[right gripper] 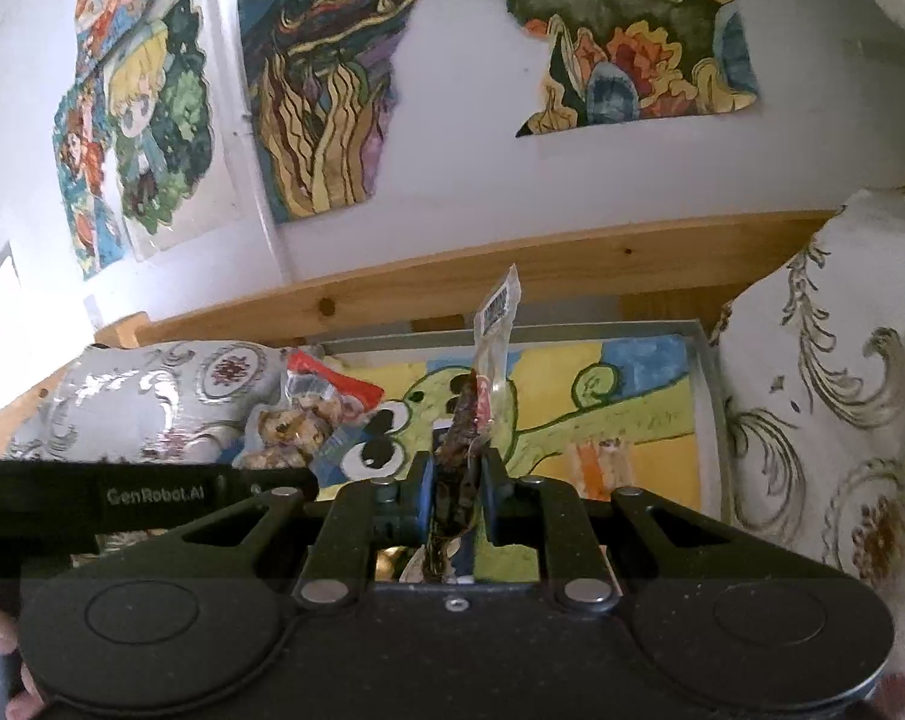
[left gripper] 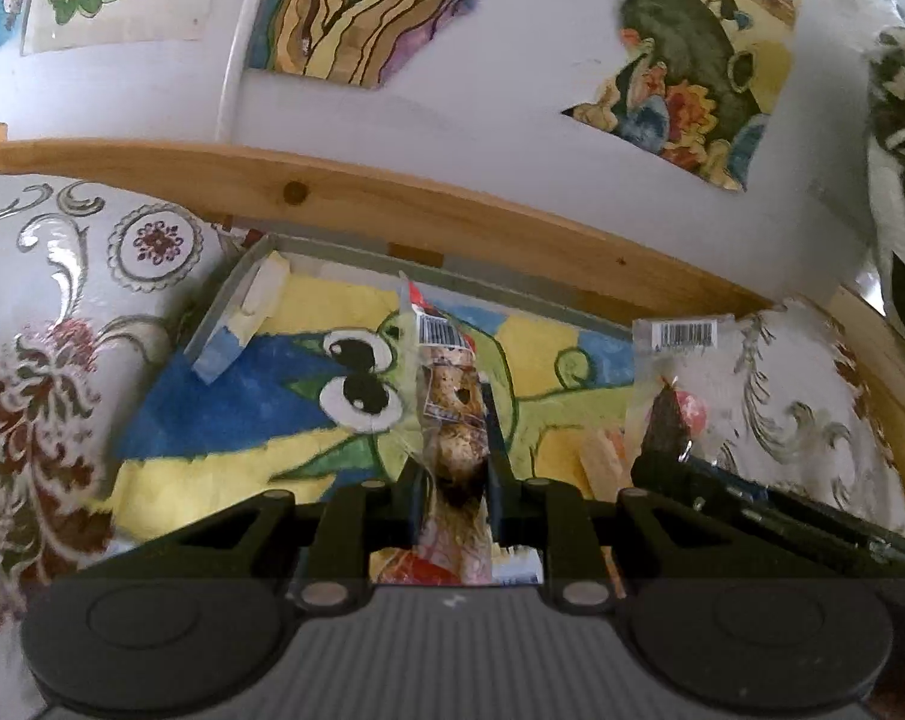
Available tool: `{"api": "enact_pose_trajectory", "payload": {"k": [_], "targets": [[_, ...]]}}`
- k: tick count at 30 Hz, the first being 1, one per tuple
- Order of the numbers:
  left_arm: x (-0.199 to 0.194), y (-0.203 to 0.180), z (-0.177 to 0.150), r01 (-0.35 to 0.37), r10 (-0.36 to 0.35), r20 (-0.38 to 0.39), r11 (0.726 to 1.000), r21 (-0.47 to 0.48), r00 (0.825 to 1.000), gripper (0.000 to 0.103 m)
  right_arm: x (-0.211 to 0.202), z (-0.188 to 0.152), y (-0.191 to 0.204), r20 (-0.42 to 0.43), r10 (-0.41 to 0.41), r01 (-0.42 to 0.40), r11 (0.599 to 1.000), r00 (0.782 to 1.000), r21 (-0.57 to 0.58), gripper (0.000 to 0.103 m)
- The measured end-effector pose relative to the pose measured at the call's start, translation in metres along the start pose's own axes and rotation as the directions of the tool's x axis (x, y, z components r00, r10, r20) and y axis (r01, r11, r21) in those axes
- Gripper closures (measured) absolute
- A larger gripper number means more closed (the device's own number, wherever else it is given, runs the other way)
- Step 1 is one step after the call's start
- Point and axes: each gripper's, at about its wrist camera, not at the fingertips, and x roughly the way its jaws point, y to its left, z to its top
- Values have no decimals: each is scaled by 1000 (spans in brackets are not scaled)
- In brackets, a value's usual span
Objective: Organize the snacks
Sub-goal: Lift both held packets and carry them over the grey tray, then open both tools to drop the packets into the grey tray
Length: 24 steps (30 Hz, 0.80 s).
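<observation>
Heads up, you've got a packet in each claw right now, so most of what can go wrong is about grip and crowding.

Your left gripper [left gripper: 455,468] is clamped on the clear cookie packet [left gripper: 452,396], which sticks out straight ahead between the fingers with its barcode end farthest from you. Your right gripper [right gripper: 458,480] is pinched shut on the dark snack packet [right gripper: 470,414], and its sealed barcode end stands up above and ahead of the fingers. Both hang over the tray [left gripper: 236,294] with the frog drawing [left gripper: 356,384] on its floor.

What I'd watch:

- Both wrappers are slick film. The right one looks held down near its bottom, so the tall free end can flop or pivot if you swing fast, and it might slide out.
- The cookies look crumbly. Squeeze harder on the left and you'll probably crush them.
- The two claws are close. From the left camera, the right claw sits just off to the right of your fingers; from the right camera, the left one crosses low on the left. Move both at once and they could knock together and jar a packet loose.
- The patterned cushions [right gripper: 842,390] sit right against the tray on both sides. Drop near the rim and a packet could land on fabric or slip down beside the tray.

I'd set one down at a time.
</observation>
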Motion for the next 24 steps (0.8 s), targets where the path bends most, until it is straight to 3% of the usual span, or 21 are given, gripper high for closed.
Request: {"api": "enact_pose_trajectory", "payload": {"k": [6, 13, 22, 24], "targets": [[24, 5, 1, 25, -25, 20, 999, -23, 1000, 81, 30, -3, -16, -47, -8, 9, 1000, 999, 13, 86], [45, 3, -7, 31, -31, -9, 999, -37, 999, 81, 47, -13, -28, -87, -7, 10, 1000, 996, 28, 86], [59, 6, -16, 3, -4, -34, 999, -38, 999, 80, 58, -24, -25, -93, -40, 37, 999, 995, -32, 86], [60, 4, -16, -12, 11, -35, 1000, -21, 999, 77, 59, -26, -24, -93, -42, 39, 999, 995, -36, 81]]}}
